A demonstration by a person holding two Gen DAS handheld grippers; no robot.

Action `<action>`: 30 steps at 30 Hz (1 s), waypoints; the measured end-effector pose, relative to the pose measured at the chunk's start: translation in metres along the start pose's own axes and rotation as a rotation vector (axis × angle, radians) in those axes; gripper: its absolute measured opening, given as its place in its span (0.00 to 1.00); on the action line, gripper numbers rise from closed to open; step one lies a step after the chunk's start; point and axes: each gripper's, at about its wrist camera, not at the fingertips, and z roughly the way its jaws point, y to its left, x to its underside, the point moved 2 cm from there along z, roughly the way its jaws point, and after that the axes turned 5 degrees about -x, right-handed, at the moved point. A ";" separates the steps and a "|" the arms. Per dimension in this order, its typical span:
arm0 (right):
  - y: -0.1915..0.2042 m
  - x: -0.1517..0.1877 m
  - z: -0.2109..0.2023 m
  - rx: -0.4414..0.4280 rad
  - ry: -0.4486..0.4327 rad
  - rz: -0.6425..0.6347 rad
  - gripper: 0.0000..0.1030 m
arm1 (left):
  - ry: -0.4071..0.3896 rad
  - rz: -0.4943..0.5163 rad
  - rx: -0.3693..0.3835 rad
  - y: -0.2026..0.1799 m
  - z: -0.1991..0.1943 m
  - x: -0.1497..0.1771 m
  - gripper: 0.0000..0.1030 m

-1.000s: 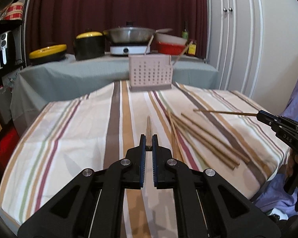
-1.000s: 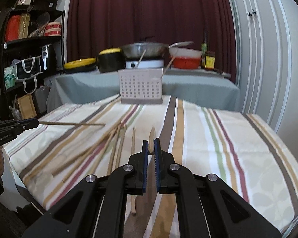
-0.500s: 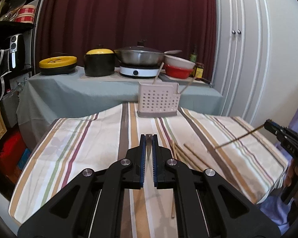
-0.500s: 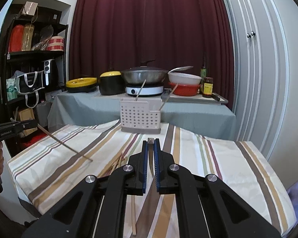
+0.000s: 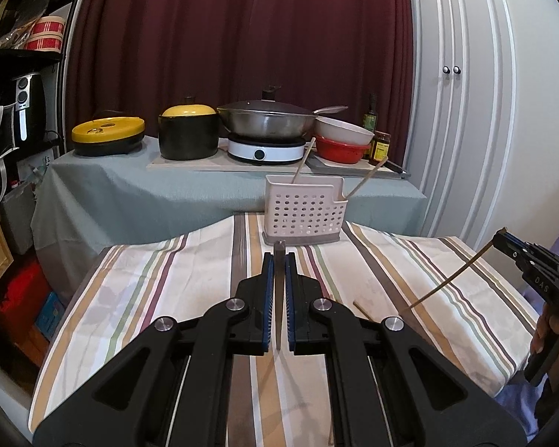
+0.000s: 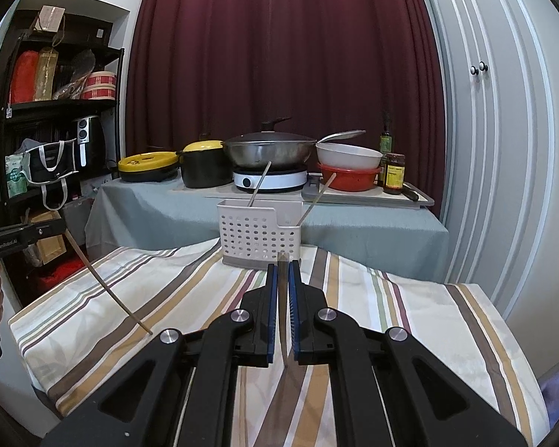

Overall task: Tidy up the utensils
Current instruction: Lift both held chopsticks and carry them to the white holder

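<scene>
Between the left tongs (image 5: 278, 260), a chopstick (image 5: 278, 290) is pinched; the right tongs (image 6: 283, 272) pinch another (image 6: 282, 298). Both have risen off the striped table (image 5: 167, 290), now aimed toward the perforated holder (image 5: 303, 208), ready for dropping in.

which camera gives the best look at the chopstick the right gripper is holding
The left wrist view: the right gripper holds its chopstick seen sidelong, slanting down toward the tablecloth. The right wrist view shows it edge-on between its own fingers.

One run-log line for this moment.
left claw: shut on chopstick | right claw: shut on chopstick | holder: two chopsticks inside
</scene>
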 end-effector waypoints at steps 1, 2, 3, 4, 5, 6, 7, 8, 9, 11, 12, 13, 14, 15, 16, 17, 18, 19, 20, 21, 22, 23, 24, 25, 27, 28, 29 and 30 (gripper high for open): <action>-0.001 -0.002 0.001 0.000 -0.002 0.000 0.07 | -0.003 -0.002 0.001 0.000 0.003 -0.002 0.06; -0.001 -0.003 0.003 0.000 -0.004 0.000 0.07 | -0.009 0.001 -0.003 0.000 0.005 -0.004 0.06; -0.001 -0.004 0.006 0.000 -0.008 0.000 0.07 | -0.014 0.005 -0.008 -0.001 0.006 -0.005 0.06; -0.001 -0.006 0.008 -0.002 -0.010 0.001 0.07 | -0.021 0.014 -0.016 -0.002 0.008 -0.006 0.06; -0.001 -0.007 0.010 -0.003 -0.013 0.002 0.07 | -0.025 0.018 -0.018 -0.003 0.009 -0.006 0.06; -0.001 -0.008 0.012 -0.003 -0.019 0.000 0.07 | -0.027 0.017 -0.018 -0.003 0.012 -0.007 0.06; -0.001 -0.009 0.014 -0.003 -0.021 0.001 0.07 | -0.026 0.014 -0.017 -0.003 0.014 -0.007 0.06; -0.001 -0.010 0.016 -0.004 -0.024 0.002 0.07 | -0.024 0.011 -0.017 -0.002 0.016 -0.008 0.06; -0.001 -0.011 0.018 -0.005 -0.026 0.004 0.07 | -0.021 0.006 -0.016 -0.002 0.018 -0.008 0.06; -0.002 -0.013 0.020 -0.008 -0.028 0.010 0.07 | -0.019 -0.002 -0.009 -0.001 0.020 -0.010 0.06; -0.002 -0.015 0.021 -0.010 -0.031 0.014 0.07 | -0.020 -0.008 -0.003 0.001 0.021 -0.011 0.06; -0.003 -0.016 0.022 -0.012 -0.032 0.014 0.07 | -0.021 -0.011 0.000 0.001 0.021 -0.013 0.06; -0.003 -0.018 0.023 -0.012 -0.035 0.014 0.07 | -0.022 -0.013 0.002 0.002 0.021 -0.015 0.06; -0.003 -0.019 0.024 -0.013 -0.037 0.012 0.07 | -0.025 -0.016 0.005 0.003 0.022 -0.017 0.06; -0.004 -0.022 0.026 -0.015 -0.040 0.012 0.07 | -0.029 -0.019 0.010 0.004 0.022 -0.021 0.06; -0.004 -0.024 0.027 -0.018 -0.043 0.012 0.07 | -0.031 -0.021 0.013 0.005 0.023 -0.024 0.06; -0.004 -0.028 0.029 -0.023 -0.049 0.011 0.07 | -0.034 -0.023 0.016 0.006 0.024 -0.028 0.06; -0.004 -0.032 0.032 -0.028 -0.053 0.008 0.07 | -0.038 -0.025 0.021 0.007 0.026 -0.034 0.06; -0.004 -0.036 0.034 -0.033 -0.059 0.004 0.07 | -0.041 -0.026 0.023 0.008 0.028 -0.038 0.06; -0.003 -0.042 0.037 -0.036 -0.071 -0.007 0.07 | -0.045 -0.027 0.026 0.008 0.030 -0.043 0.06; -0.003 -0.046 0.040 -0.039 -0.078 -0.013 0.07 | -0.052 -0.026 0.030 0.009 0.031 -0.049 0.06; -0.003 -0.052 0.043 -0.045 -0.087 -0.019 0.07 | -0.058 -0.026 0.033 0.008 0.033 -0.055 0.06; -0.003 -0.059 0.048 -0.054 -0.097 -0.024 0.07 | -0.069 -0.023 0.039 0.008 0.036 -0.062 0.06; -0.003 -0.065 0.052 -0.062 -0.104 -0.026 0.07 | -0.076 -0.018 0.043 0.007 0.037 -0.068 0.06; -0.003 -0.079 0.062 -0.074 -0.125 -0.037 0.07 | -0.092 -0.003 0.048 0.005 0.042 -0.079 0.06; -0.003 -0.085 0.065 -0.076 -0.136 -0.045 0.07 | -0.103 0.008 0.047 0.004 0.045 -0.087 0.06; -0.004 -0.092 0.069 -0.077 -0.147 -0.051 0.07 | -0.111 0.016 0.046 0.003 0.049 -0.095 0.06; -0.005 -0.099 0.074 -0.079 -0.161 -0.055 0.07 | -0.116 0.021 0.048 0.002 0.053 -0.101 0.06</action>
